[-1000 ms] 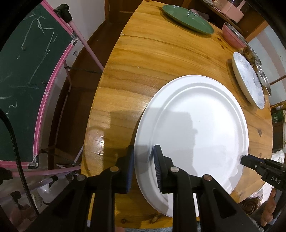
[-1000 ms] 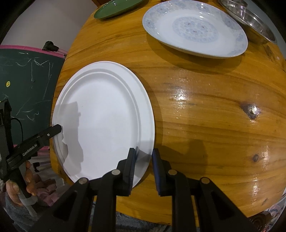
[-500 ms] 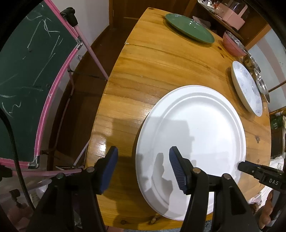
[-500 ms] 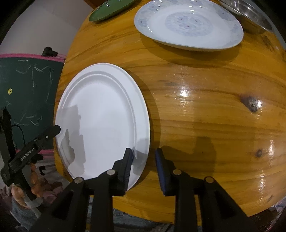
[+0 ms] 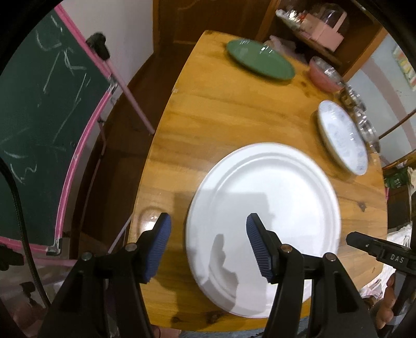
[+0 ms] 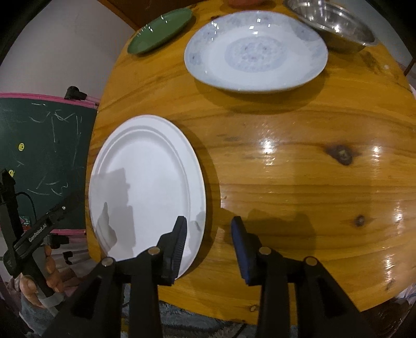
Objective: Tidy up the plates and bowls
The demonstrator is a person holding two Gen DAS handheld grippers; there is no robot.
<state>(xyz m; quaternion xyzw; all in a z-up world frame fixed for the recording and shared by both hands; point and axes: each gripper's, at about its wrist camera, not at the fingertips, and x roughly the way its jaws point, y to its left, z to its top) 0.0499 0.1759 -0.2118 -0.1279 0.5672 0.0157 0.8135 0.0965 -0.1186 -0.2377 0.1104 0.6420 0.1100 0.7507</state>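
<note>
Your glossy round wooden table (image 6: pixel 299 161) is carrying three plates: a large plain white plate (image 5: pixel 267 208) nearest you, a blue-patterned white plate (image 6: pixel 256 50) and a green plate (image 5: pixel 260 62) farther off, with nothing between them. Your left gripper (image 5: pixel 208 244) is hanging spread over the white plate's left rim. Your right gripper (image 6: pixel 209 236) has just been widening, straddling its right rim without pinching it.

A dinner plate (image 5: pixel 262 208) is lying flat on the wooden table (image 5: pixel 221 117) near its front edge. A patterned plate (image 6: pixel 256 52) is sitting behind it to the right, a metal bowl (image 6: pixel 335 23) farther right, another plate (image 6: pixel 161 30) at the far left.
</note>
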